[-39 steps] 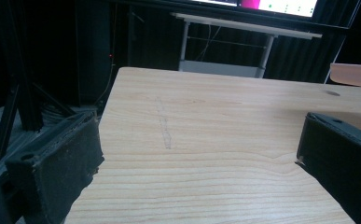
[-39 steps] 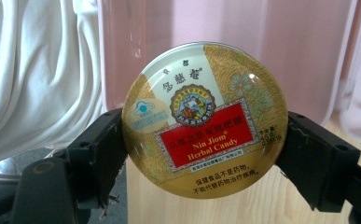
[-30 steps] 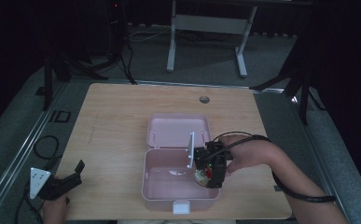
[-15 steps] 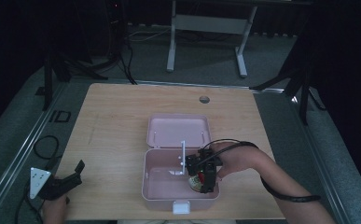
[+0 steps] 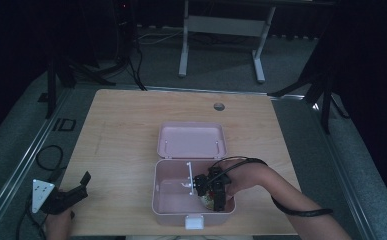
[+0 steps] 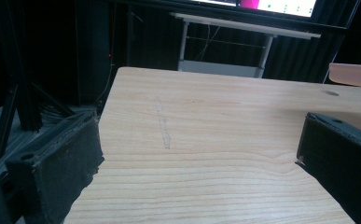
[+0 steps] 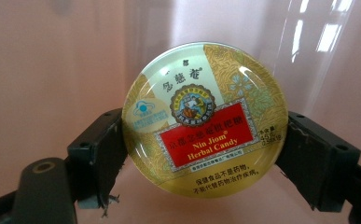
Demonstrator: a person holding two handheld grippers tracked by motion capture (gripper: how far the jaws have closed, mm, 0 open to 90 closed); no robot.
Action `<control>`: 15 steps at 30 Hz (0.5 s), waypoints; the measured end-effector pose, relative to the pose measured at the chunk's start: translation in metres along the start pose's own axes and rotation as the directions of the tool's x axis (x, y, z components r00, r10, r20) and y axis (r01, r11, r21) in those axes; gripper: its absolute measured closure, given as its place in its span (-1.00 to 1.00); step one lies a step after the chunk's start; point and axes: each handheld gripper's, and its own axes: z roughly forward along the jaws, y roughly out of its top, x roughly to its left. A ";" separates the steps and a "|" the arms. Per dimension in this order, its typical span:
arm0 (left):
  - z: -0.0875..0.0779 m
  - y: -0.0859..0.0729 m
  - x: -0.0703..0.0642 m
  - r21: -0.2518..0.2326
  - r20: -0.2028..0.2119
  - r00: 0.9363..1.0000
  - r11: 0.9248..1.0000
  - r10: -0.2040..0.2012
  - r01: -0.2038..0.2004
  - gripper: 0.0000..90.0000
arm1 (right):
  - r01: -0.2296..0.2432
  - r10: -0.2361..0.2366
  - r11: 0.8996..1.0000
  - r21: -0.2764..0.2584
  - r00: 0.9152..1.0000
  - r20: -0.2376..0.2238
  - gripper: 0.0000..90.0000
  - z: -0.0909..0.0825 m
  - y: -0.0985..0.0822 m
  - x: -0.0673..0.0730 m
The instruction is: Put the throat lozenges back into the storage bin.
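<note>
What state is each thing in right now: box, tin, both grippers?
Pink box: open, lid laid back flat on the table.
Candy tin: closed, clamped between the right gripper's jaws, down inside the box.
Right gripper: shut on the tin.
Left gripper: open, holding nothing, above the table.

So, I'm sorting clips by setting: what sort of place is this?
Likely a lab or recording studio, not a home: a bare wooden table ringed by black curtains, cables on grey floor, a desk frame behind, a lit screen above.
</note>
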 end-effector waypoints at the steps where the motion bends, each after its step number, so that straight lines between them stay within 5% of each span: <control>1: 0.000 0.000 0.000 0.001 0.000 1.000 1.000 0.001 -0.001 -0.99 | -0.009 0.009 1.000 0.005 1.000 -0.002 -0.56 0.003 0.000 -0.001; 15: 0.000 0.000 0.000 0.002 0.000 1.000 1.000 0.002 -0.002 -0.99 | -0.024 0.026 0.998 0.054 0.999 -0.037 -0.56 0.024 0.006 -0.006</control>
